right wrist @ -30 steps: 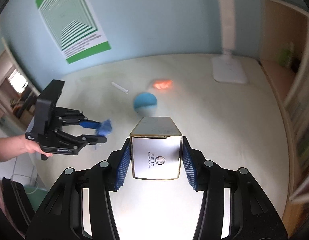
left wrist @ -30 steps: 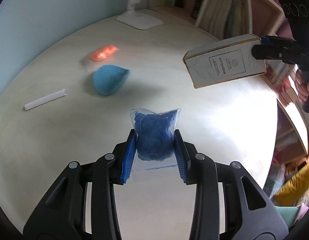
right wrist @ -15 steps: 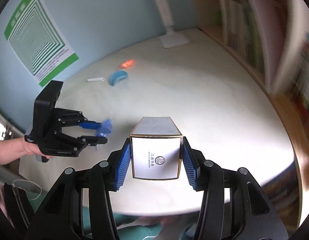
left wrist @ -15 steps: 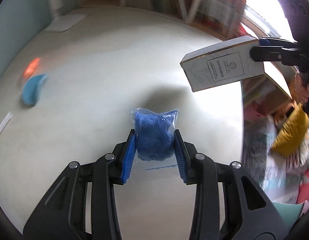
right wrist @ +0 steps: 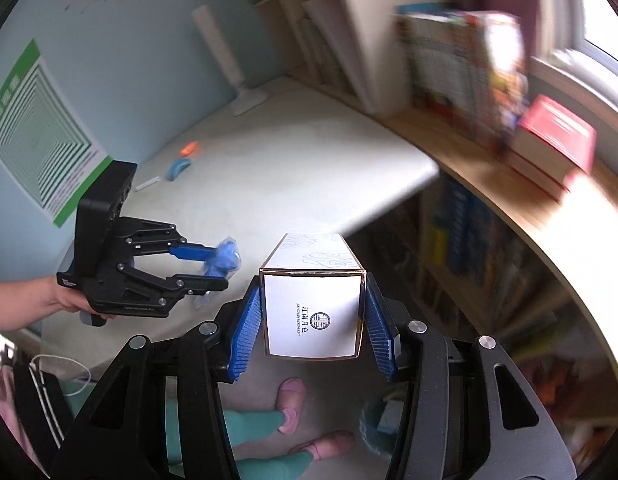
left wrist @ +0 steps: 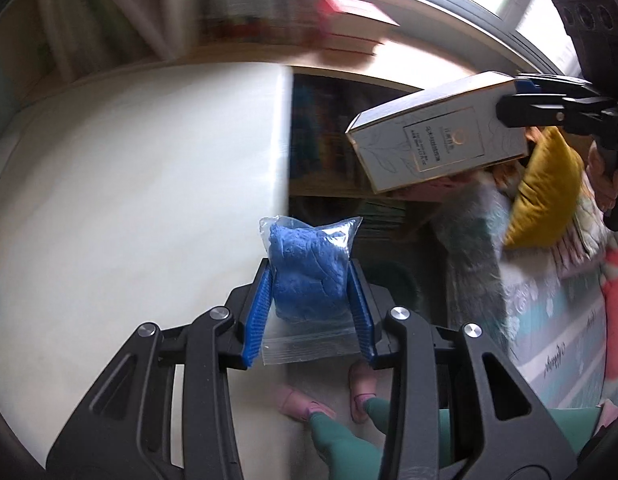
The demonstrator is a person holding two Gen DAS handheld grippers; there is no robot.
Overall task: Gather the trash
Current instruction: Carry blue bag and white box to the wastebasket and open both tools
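The left gripper clamps a clear zip bag stuffed with crumpled blue material. The right gripper clamps a white gold-edged carton, its end closed.

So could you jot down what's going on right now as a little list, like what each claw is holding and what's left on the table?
left gripper: shut on a clear bag of blue stuff
right gripper: shut on a white box with gold edging
position: both held near the table edge, above the floor
left on table: orange wrapper, blue object, white stick
also on table: white lamp base
floor below: a round bin, partly hidden
person: pink slippers, green trousers
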